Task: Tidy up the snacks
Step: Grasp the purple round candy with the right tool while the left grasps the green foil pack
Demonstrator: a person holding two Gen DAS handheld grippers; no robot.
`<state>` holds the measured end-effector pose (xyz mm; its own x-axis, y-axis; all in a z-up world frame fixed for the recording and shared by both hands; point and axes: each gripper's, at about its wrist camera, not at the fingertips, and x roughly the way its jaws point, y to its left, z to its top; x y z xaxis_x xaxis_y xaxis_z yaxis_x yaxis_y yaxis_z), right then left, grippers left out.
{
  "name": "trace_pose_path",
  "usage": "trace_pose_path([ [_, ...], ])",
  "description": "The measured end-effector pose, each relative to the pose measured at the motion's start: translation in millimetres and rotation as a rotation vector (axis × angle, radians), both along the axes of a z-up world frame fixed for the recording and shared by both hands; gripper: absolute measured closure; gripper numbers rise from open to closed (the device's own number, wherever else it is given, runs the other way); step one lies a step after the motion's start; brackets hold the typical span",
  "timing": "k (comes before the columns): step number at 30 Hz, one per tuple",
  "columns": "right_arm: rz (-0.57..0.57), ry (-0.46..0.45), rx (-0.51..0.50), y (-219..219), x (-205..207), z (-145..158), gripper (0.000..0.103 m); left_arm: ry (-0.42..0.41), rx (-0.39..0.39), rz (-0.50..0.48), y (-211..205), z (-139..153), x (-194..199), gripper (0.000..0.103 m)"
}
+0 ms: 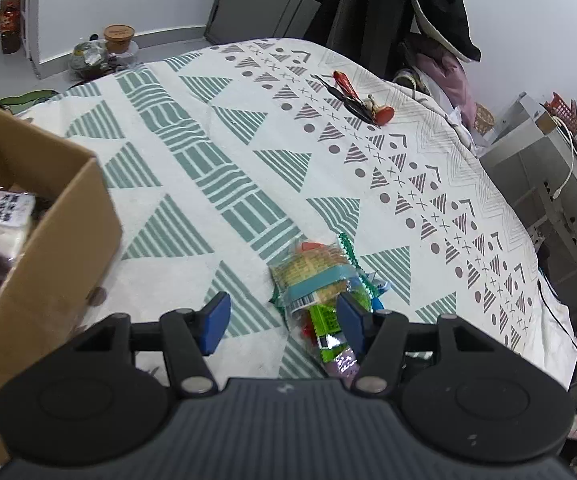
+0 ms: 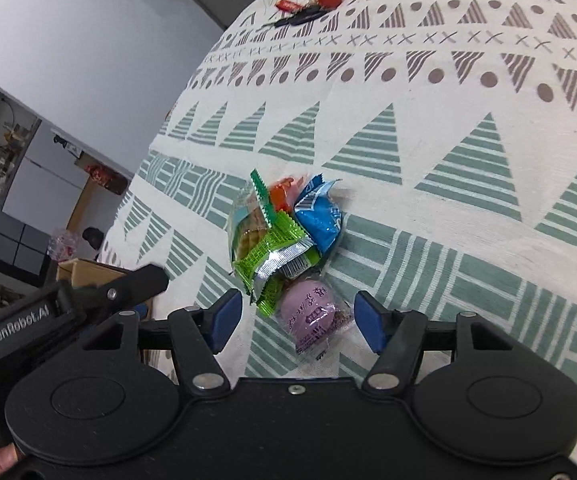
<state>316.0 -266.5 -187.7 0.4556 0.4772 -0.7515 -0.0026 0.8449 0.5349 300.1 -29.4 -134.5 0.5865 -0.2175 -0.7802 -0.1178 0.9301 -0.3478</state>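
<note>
A small pile of snack packets lies on the patterned cloth: a clear biscuit pack (image 1: 312, 276), a green packet (image 2: 276, 256), a blue packet (image 2: 320, 220), an orange one (image 2: 282, 192) and a round purple packet (image 2: 310, 310). My right gripper (image 2: 298, 318) is open, its blue pads on either side of the purple packet, not touching it. My left gripper (image 1: 282, 322) is open just left of the pile, its right pad against the pile's edge. A cardboard box (image 1: 48, 248) with several wrapped snacks inside stands at the left.
A bunch of keys with red tags (image 1: 358, 100) lies far across the cloth. The table's far edge drops to the floor, with a coat rack (image 1: 392, 8) and a grey cabinet (image 1: 536, 168) beyond. The left gripper's arm (image 2: 72, 296) shows in the right wrist view.
</note>
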Motion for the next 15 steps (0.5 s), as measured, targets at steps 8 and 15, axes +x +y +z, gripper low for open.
trace_pose_path([
  [8,0.046,-0.003,-0.037,7,7,-11,0.054,0.019,0.000,-0.031,-7,-13,15,0.045],
  [15,0.064,0.033,-0.021,0,1,-12,0.078,0.008,0.020,-0.090,-27,-17,17,0.045],
])
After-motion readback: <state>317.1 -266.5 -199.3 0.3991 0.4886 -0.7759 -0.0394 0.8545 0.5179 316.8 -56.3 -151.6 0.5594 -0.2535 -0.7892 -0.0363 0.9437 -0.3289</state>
